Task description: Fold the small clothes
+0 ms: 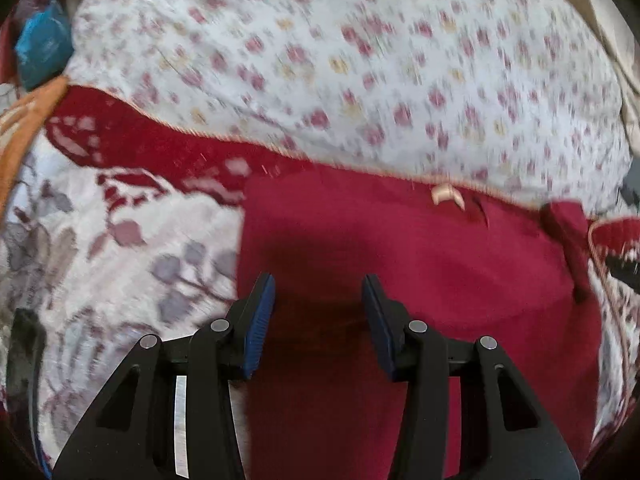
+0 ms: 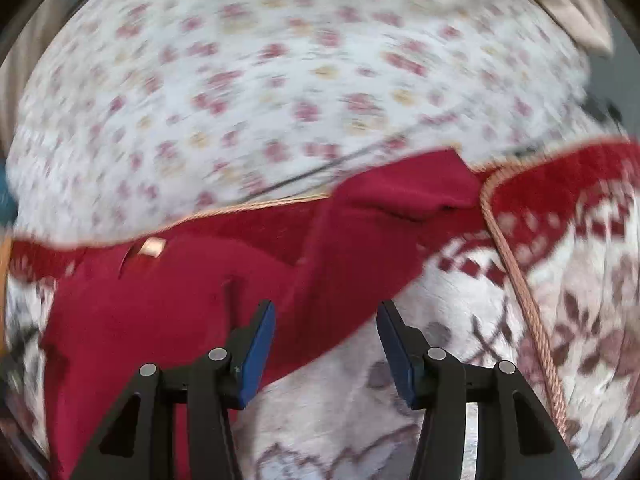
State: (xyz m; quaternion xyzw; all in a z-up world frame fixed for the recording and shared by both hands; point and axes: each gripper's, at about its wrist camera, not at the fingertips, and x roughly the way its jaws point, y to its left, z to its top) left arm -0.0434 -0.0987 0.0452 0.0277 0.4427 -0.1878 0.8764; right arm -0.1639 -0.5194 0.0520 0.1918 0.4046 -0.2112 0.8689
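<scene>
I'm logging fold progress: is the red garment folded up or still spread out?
Mostly spread. The red garment lies flat on the patterned blanket, one part flopped out sideways. Both grippers, left and right, are open, holding nothing.

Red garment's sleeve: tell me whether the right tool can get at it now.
Probably yes. The right tool is open, with the red garment's sleeve just ahead between its fingers and nothing covering it.

I see one small garment, a plain crimson cloth piece (image 1: 420, 264), spread mostly flat on a patterned blanket (image 1: 120, 220). Its top edge, near the blanket's border, carries a small pale tag (image 1: 446, 194). In my right wrist view one upper corner of the garment (image 2: 400, 192) is rumpled and folded over, and motion blur hides finer detail
</scene>
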